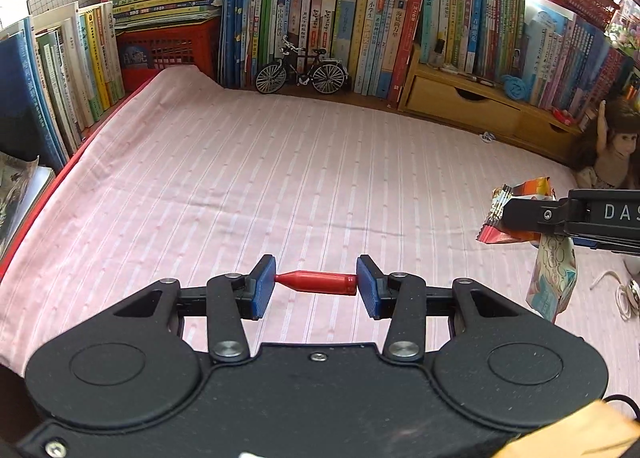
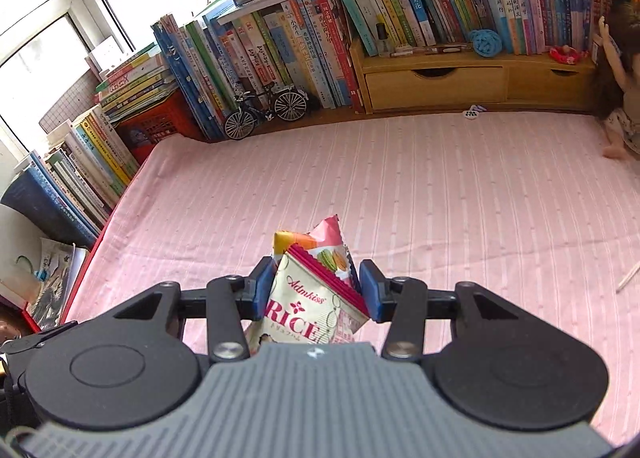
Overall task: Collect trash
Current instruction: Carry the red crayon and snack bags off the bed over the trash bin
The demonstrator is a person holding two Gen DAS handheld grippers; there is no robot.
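Note:
My left gripper (image 1: 316, 285) is shut on a small red bottle-shaped piece (image 1: 320, 282), held crosswise between its blue pads above the pink striped cloth (image 1: 280, 177). My right gripper (image 2: 316, 290) is shut on a bunch of snack wrappers (image 2: 308, 294): a white and pink one marked "RICE" in front, an orange one behind. In the left wrist view the right gripper (image 1: 520, 213) shows at the right edge, with the snack wrappers (image 1: 552, 282) hanging below its fingers.
Rows of books (image 1: 360, 25) line the back and left sides. A model bicycle (image 1: 300, 71) stands at the back, next to a wooden drawer unit (image 1: 464, 101). A doll (image 1: 612, 141) leans at the right. A small white scrap (image 1: 486, 136) lies near the drawers. A red crate (image 1: 168, 49) holds stacked books.

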